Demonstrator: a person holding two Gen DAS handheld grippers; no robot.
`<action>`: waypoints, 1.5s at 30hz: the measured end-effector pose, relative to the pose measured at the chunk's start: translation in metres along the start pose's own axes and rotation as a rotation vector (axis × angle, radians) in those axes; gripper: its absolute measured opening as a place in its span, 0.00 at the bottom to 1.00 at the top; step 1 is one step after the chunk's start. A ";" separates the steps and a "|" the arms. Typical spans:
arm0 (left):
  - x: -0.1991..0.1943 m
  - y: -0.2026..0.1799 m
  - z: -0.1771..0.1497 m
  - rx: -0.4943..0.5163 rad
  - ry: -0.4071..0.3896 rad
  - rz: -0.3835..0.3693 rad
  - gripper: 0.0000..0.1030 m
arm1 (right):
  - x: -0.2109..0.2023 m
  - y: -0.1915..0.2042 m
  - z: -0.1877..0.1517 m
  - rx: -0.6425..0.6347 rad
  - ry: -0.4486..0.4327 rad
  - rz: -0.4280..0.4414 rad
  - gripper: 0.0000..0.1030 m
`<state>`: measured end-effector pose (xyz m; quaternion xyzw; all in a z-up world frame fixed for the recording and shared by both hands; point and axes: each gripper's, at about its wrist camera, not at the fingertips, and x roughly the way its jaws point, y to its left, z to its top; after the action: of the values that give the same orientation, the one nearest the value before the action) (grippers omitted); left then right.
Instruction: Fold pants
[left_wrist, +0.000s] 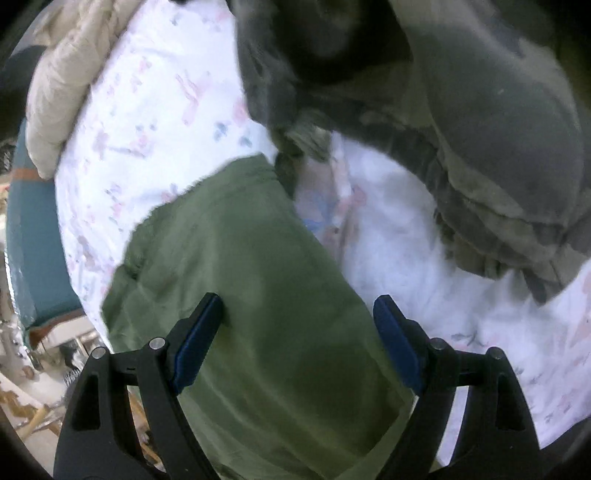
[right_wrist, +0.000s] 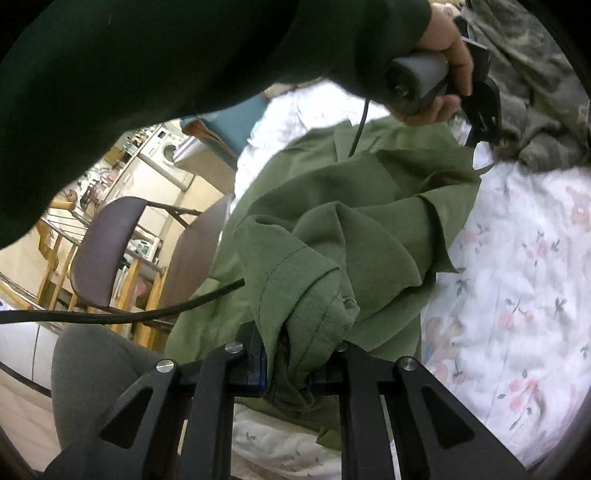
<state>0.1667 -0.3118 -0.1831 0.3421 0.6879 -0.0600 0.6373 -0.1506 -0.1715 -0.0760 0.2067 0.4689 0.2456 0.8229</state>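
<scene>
Bed with floral sheet; chair and washer far left. Green pants lie on sheet, partly bunched. Left tongs wide, hovering over flat pant leg, nothing gripped. Right tongs narrow, clamped on bunched hem of pants. Camouflage garment heaped far right. Beige quilt far left. Hand in dark sleeve grips left handle.

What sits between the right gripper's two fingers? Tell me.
A bunched fold of the green pants, clamped in the right gripper; the right wrist view shows it.
</scene>
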 end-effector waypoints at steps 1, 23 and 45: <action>-0.001 -0.002 0.001 -0.002 0.007 -0.008 0.79 | 0.003 0.001 0.000 -0.008 0.012 -0.006 0.14; -0.056 0.094 -0.046 0.008 -0.171 -0.065 0.08 | -0.008 0.057 -0.016 -0.270 -0.030 -0.026 0.14; 0.141 0.353 -0.257 -0.779 -0.467 -0.787 0.13 | 0.115 0.145 -0.052 -0.616 0.390 0.161 0.14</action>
<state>0.1513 0.1448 -0.1411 -0.2190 0.5759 -0.1085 0.7801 -0.1762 0.0176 -0.0952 -0.0651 0.5032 0.4737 0.7198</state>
